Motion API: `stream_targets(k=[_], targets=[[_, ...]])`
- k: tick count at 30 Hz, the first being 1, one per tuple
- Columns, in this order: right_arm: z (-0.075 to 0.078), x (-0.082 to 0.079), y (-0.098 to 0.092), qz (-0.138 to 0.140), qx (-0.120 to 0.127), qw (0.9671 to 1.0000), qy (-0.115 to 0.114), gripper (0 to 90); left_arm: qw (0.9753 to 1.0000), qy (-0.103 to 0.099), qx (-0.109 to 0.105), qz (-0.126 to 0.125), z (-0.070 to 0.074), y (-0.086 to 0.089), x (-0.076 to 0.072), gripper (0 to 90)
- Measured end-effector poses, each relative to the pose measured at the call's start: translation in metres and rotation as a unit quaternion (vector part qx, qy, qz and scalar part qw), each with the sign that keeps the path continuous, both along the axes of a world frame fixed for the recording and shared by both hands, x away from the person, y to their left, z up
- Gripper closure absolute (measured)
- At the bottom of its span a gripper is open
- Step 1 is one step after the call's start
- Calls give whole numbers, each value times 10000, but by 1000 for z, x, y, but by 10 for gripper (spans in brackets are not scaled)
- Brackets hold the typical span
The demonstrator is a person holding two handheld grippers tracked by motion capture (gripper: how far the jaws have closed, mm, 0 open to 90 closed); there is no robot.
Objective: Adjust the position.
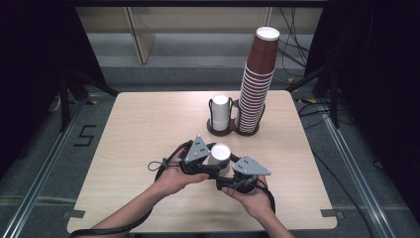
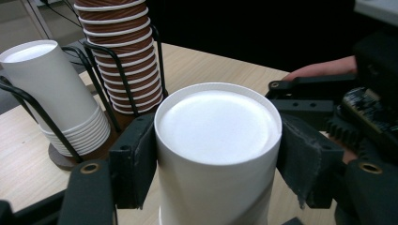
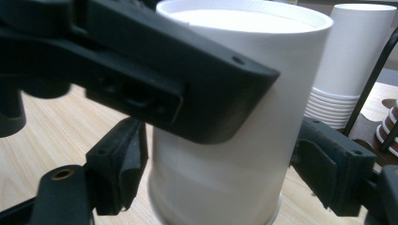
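An upturned white cup (image 1: 219, 157) stands near the table's (image 1: 143, 129) front, clamped between the left gripper's (image 1: 210, 166) pads, while the right gripper (image 1: 229, 174) brackets it lower down, its jaws apart. Behind stands a holder (image 1: 233, 130) with white cups (image 1: 221, 112) and a tall brown stack (image 1: 256, 79).

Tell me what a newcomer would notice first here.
Probably the tall brown stack of upside-down cups leaning in its holder at the table's far side, with a short white stack beside it. Next, the white cup upside down near the table's middle, flanked by the left tool and the right tool, their pads against or close beside its wall.
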State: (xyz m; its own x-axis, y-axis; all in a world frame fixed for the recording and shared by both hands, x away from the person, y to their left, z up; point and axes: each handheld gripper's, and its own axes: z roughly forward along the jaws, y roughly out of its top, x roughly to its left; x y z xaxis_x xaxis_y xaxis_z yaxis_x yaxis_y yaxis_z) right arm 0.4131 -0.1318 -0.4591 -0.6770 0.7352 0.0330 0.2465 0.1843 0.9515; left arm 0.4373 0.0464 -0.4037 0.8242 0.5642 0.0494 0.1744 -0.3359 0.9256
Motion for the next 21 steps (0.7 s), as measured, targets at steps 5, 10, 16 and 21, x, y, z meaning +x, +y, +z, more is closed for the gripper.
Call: stream_targets(k=[5, 10, 16, 21], targets=[[-1, 1, -1, -75, 41, 10000, -38, 243, 10000, 32, -39, 7, -1, -1, 1, 330], [-2, 3, -1, -39, 95, 9999, 3, 235, 10000, 42, -35, -13, -1, -2, -1, 330], [-3, 2, -1, -54, 94, 9999, 35, 252, 10000, 59, -35, -31, -2, -3, -2, 328], [-3, 2, -1, -42, 110, 9999, 37, 281, 9999, 91, -48, -44, -1, -2, -2, 323]])
